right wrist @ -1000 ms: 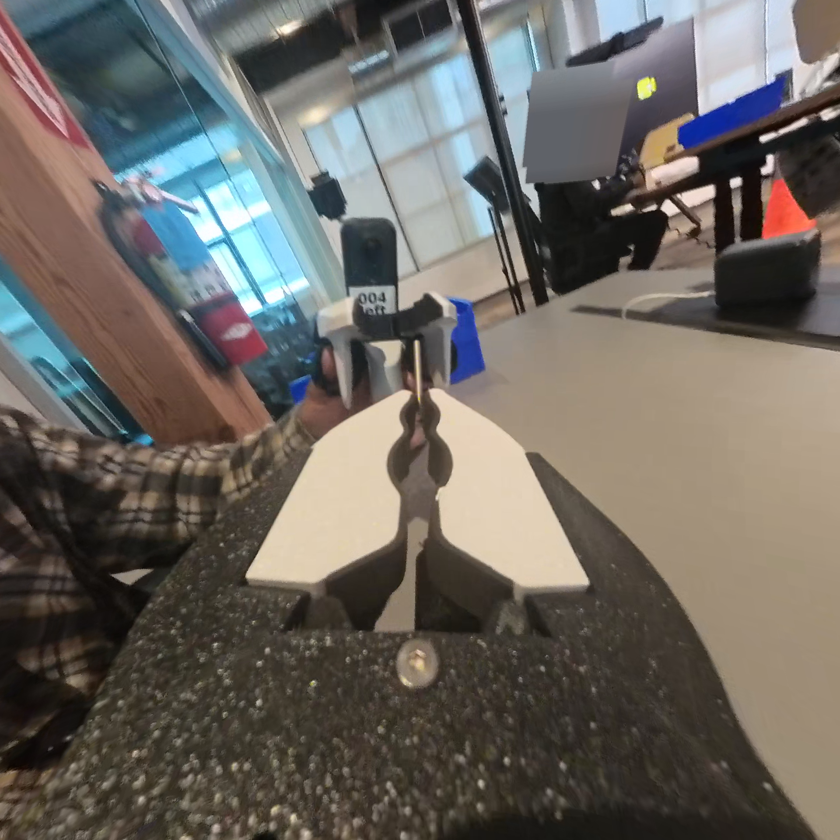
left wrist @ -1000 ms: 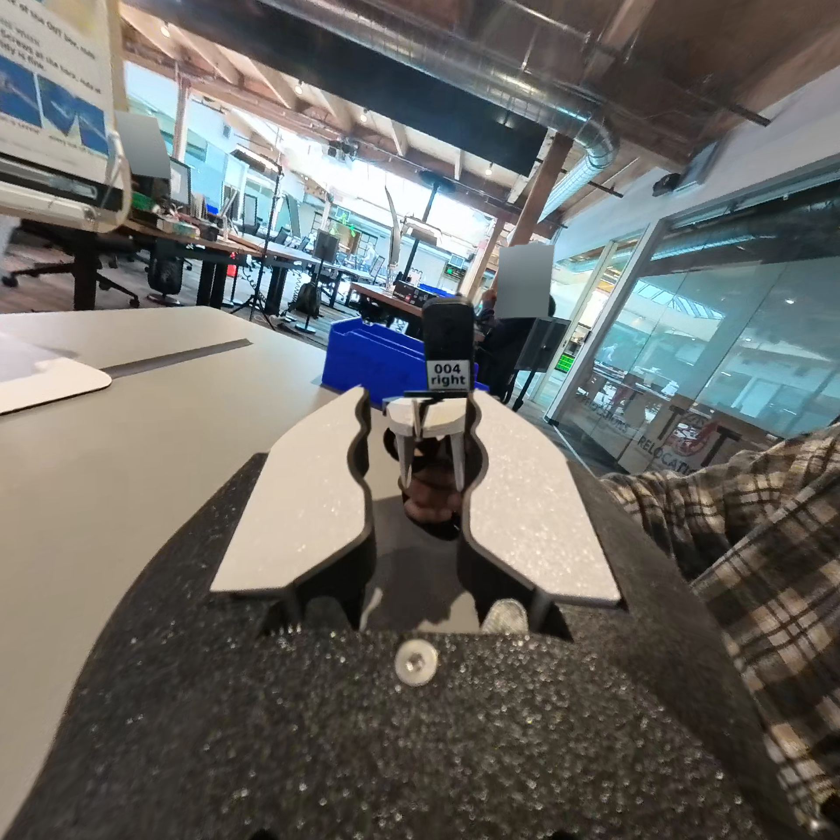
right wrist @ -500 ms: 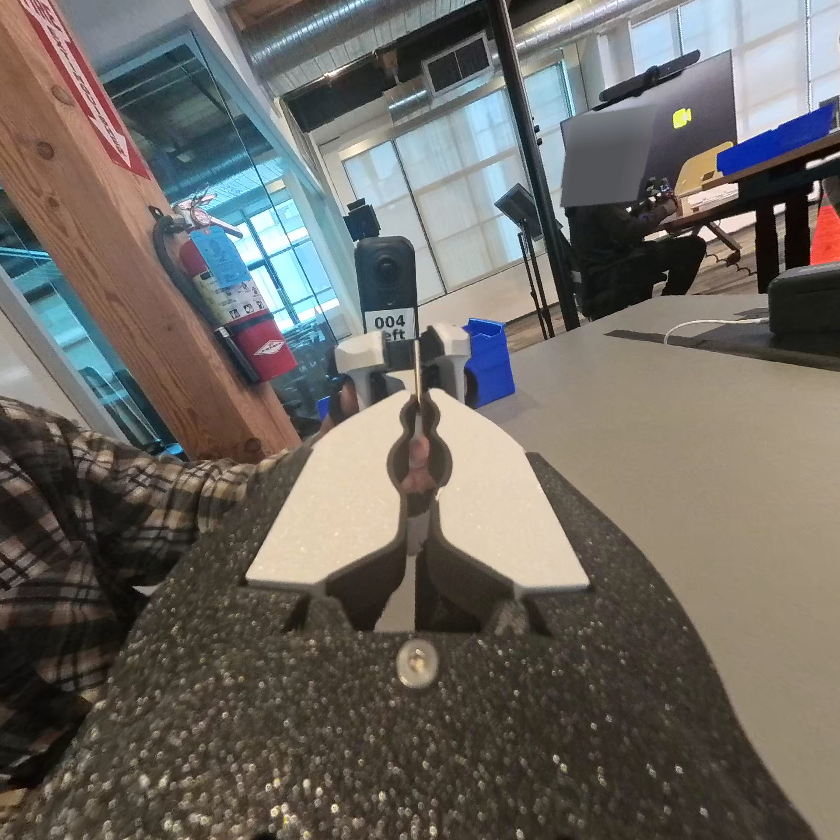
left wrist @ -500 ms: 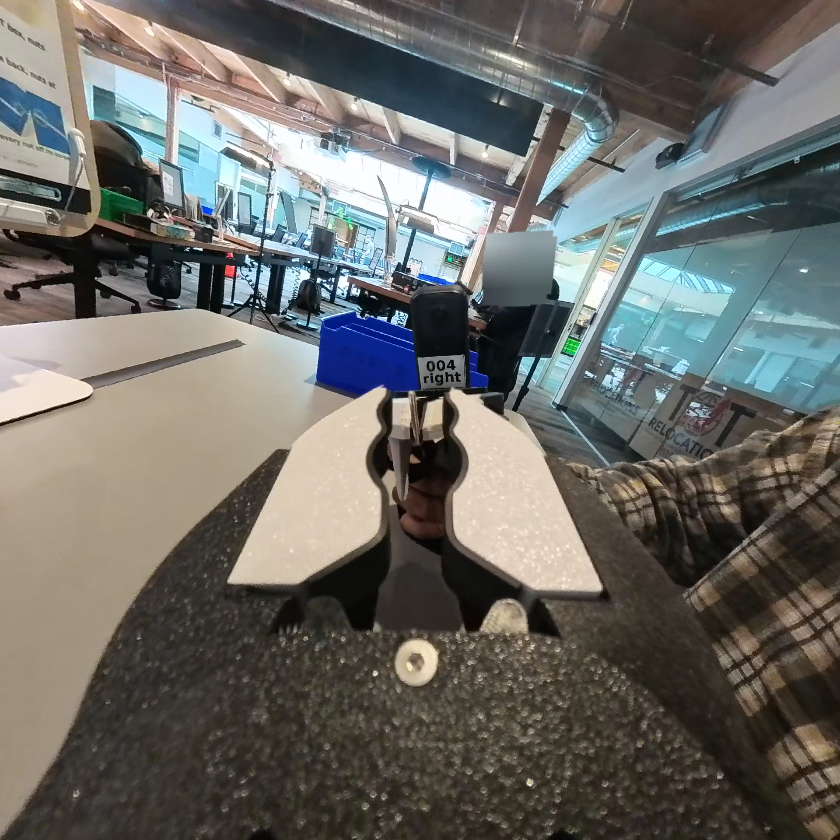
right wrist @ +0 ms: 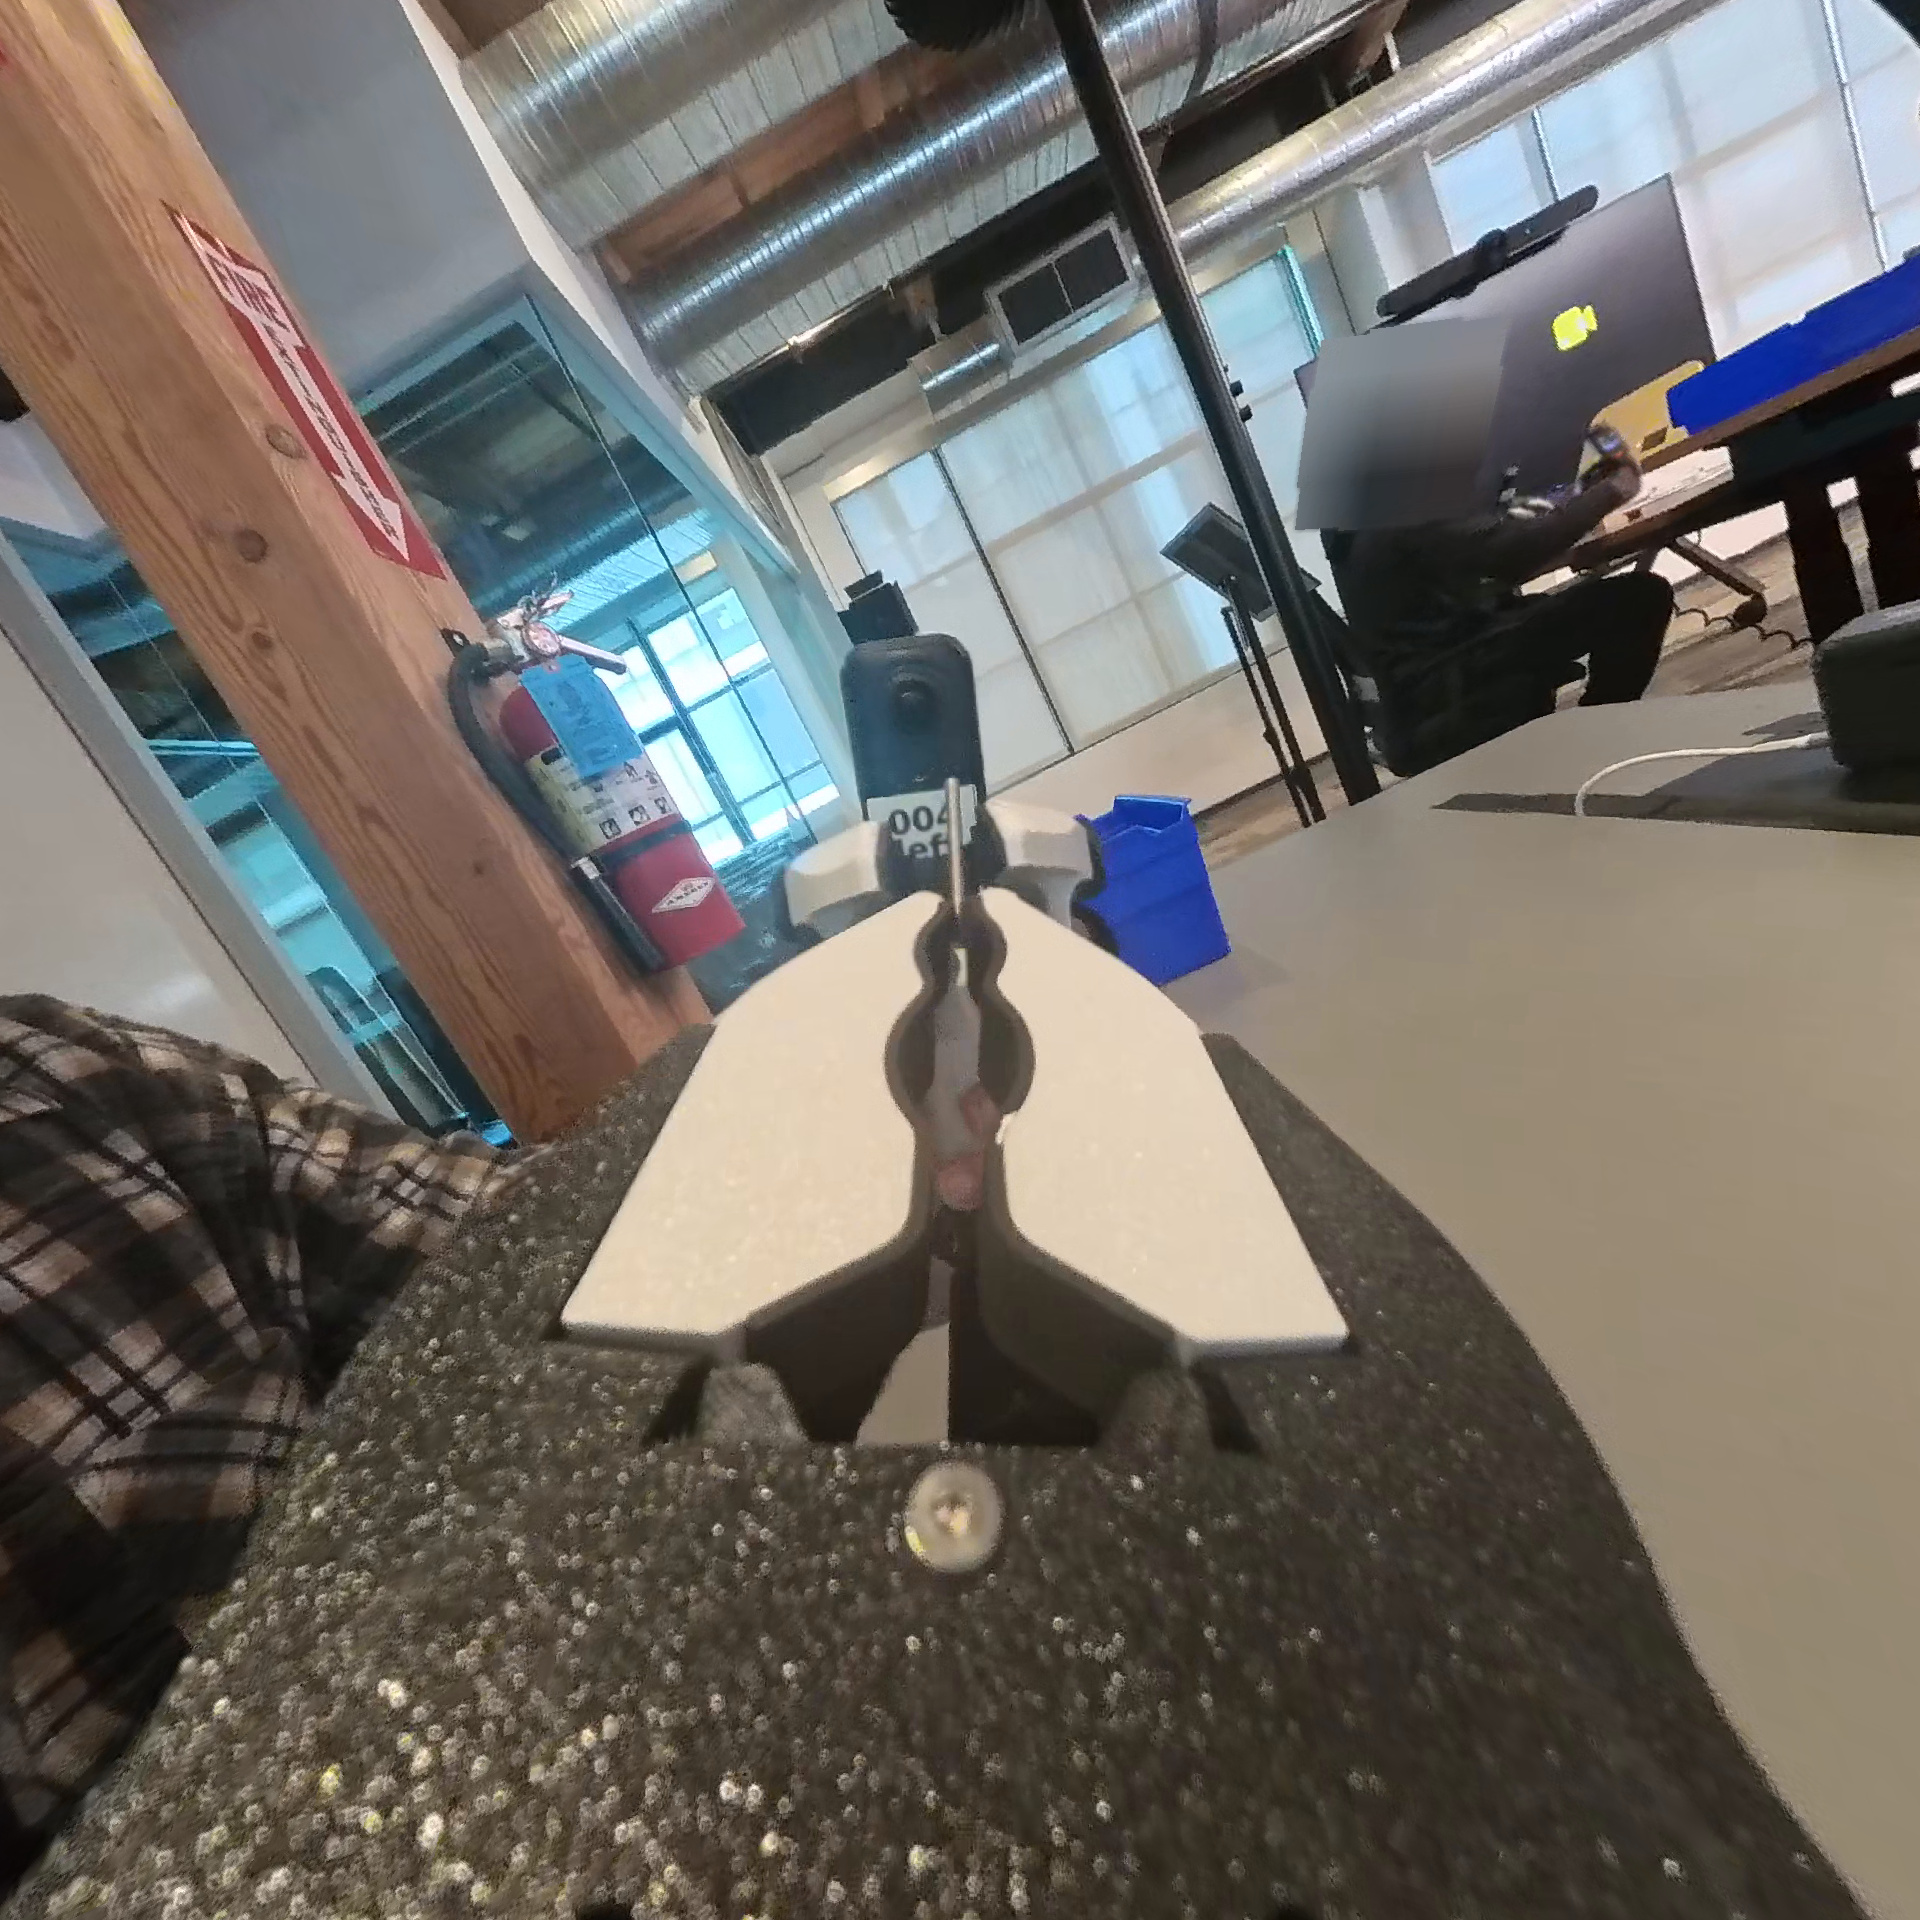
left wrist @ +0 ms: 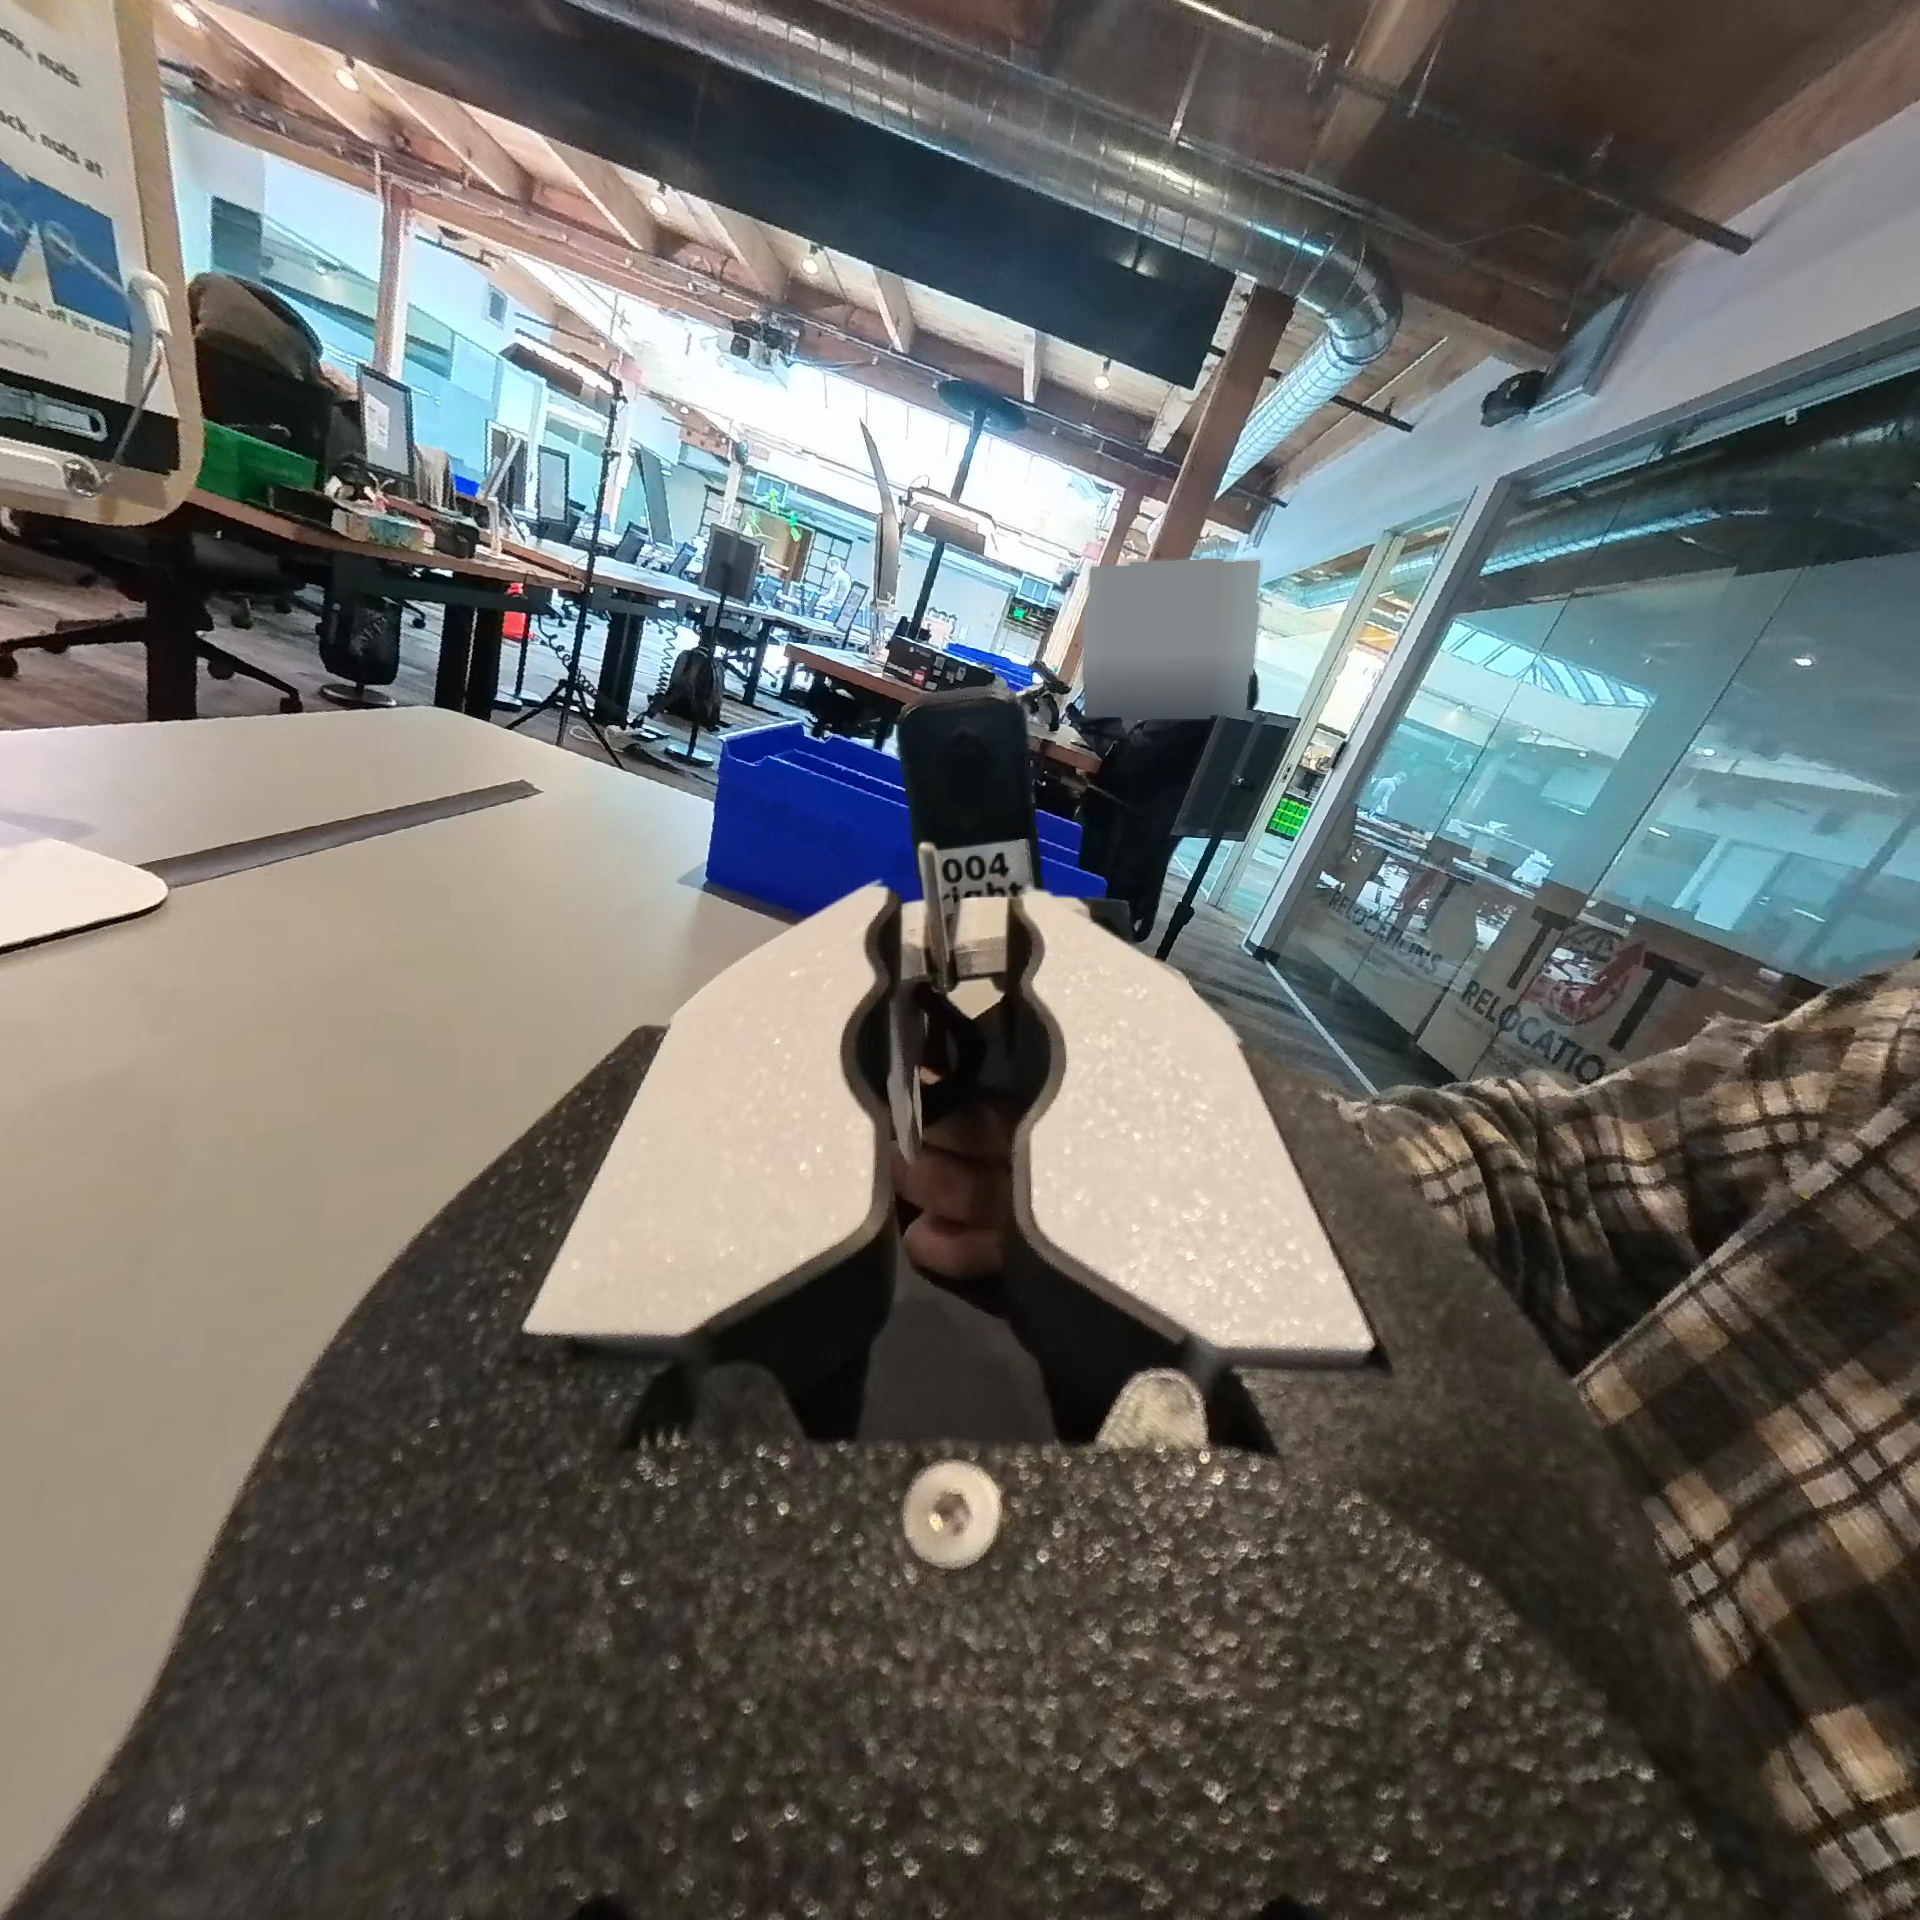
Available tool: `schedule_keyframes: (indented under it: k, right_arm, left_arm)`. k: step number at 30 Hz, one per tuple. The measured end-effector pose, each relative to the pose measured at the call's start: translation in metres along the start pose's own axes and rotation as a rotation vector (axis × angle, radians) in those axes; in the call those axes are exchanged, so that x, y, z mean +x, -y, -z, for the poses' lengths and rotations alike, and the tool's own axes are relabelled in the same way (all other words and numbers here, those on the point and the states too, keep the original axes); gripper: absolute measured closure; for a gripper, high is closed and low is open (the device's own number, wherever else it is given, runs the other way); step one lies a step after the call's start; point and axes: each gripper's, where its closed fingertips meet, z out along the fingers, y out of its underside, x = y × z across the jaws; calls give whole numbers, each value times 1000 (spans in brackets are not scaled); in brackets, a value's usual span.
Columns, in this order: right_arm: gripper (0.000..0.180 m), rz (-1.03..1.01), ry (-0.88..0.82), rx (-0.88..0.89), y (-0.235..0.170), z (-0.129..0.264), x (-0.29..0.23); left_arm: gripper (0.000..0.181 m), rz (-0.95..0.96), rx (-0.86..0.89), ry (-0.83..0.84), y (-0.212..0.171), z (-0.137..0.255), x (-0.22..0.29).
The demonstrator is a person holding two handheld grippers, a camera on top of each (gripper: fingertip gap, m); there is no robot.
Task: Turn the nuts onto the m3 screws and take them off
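My right gripper [right wrist: 961, 906] is shut on a thin metal screw [right wrist: 951, 840] that stands upright out of its fingertips. The screw also shows in the left wrist view [left wrist: 930, 906]. My left gripper [left wrist: 956, 906] faces the right gripper [left wrist: 961, 951] tip to tip. Its fingers [left wrist: 769, 1122] are partly open, with a narrow gap on either side of the screw and the right gripper's tips. In the right wrist view the left gripper [right wrist: 935, 878] shows with its fingers apart behind the screw. I cannot make out a nut. Both grippers are held above the grey table [left wrist: 312, 1039].
A blue bin [left wrist: 831, 821] stands at the table's far edge, also in the right wrist view [right wrist: 1148, 894]. A white pad [left wrist: 62, 904] lies left. A dark box with a white cable [right wrist: 1870, 675] sits right. Plaid sleeves [left wrist: 1662, 1247] flank the grippers. A wooden post with a fire extinguisher [right wrist: 623, 821] stands behind. Both grippers' tips are close together, under 4 cm apart.
My left gripper's fingers have narrowed from wide open to a small gap. The two grippers have drawn closer tip to tip. The right gripper stays shut on the screw.
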Motion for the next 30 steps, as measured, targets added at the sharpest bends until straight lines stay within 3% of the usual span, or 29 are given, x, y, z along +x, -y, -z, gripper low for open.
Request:
schedule_keyframes:
  k: [1,18,25,30]
  right_arm:
    - [178,-1,2,2,0,0,0]
    - [177,-20,38,-1,-5,-3,-5]
    - [165,91,-31,-108,-11,8,1]
    - [167,300,-118,-237,6,27,4]
  left_arm:
    - [163,1,4,-3,1,-1,1]
    - [179,-25,-16,-9,-1,3,3]
    - [179,-30,-66,23,-4,7,-1]
    - [179,-112,-210,92,-21,9,-8]
